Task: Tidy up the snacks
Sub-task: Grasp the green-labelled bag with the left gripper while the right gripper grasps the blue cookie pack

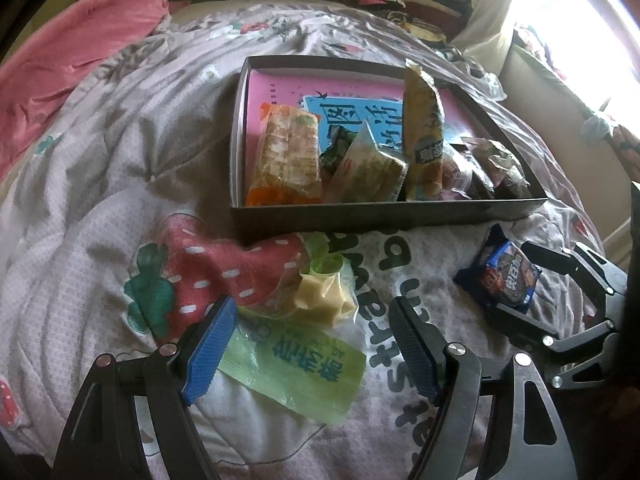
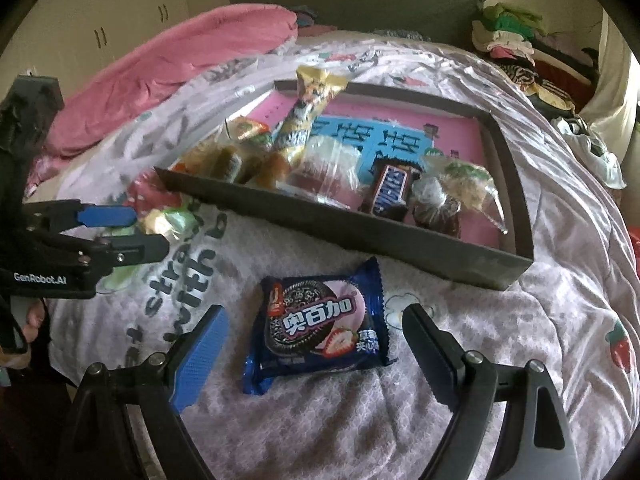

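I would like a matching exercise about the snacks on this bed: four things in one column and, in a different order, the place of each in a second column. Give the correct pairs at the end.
Things:
1. blue cookie packet
2. green packet
3. Snickers bar
4. orange cracker pack

Places:
A. in the box, at its left end in the left wrist view
B. on the quilt, between the open right gripper's fingers
C. in the box, beside a clear bag of dark sweets
D. on the quilt, between the open left gripper's fingers

Pairs: 1-B, 2-D, 3-C, 4-A
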The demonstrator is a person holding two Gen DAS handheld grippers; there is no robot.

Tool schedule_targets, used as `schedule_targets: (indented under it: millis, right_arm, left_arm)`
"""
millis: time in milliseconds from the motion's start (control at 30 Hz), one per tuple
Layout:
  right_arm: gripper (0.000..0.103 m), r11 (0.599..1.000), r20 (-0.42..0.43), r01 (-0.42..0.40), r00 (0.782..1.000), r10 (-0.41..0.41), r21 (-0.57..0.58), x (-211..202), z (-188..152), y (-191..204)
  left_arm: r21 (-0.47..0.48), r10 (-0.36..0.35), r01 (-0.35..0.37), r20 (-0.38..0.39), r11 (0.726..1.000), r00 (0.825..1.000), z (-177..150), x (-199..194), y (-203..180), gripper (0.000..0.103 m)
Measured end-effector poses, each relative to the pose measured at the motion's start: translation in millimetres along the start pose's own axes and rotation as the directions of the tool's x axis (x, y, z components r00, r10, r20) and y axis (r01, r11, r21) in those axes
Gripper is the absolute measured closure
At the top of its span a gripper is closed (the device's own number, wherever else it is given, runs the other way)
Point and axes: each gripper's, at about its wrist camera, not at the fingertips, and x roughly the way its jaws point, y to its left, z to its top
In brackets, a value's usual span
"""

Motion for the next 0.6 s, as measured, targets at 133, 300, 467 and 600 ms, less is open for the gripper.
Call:
schedule_targets:
  millis: [133, 300, 467, 600]
  right_arm:
    - [0.015, 0.999, -0.022, 0.025, 0.999, -0.025, -0.023, 9.7, -0.2, 4.3]
    - [0.015, 0.997, -0.034, 0.05, 0.998, -0.052, -0.054, 17.3, -2.0, 8.0]
    - [0.017, 0.996, -0.044, 0.057, 0.997, -0.06, -0.068, 19.4, -4.3, 9.3]
    - [0.026, 0.995, -0.044, 0.058, 0.997, -0.061, -0.079, 18.7, -4.2, 9.5]
  left_arm:
    - [-0.009, 0.009, -0.009, 0.005, 1.0, 1.0, 1.1, 1.2, 3.3, 0.024]
    - [-0.022, 0.022, -0.022, 0.006, 1.0, 1.0, 2.8, 4.6, 9.0, 0.024]
    - [-0.022, 0.036, -0.036, -0.002, 0.999, 0.999, 1.8, 9.4, 8.6, 0.024]
    - [-0.025, 0.04, -0.04, -0.002, 0.999, 0.999, 2.1, 11.8, 7.9, 0.024]
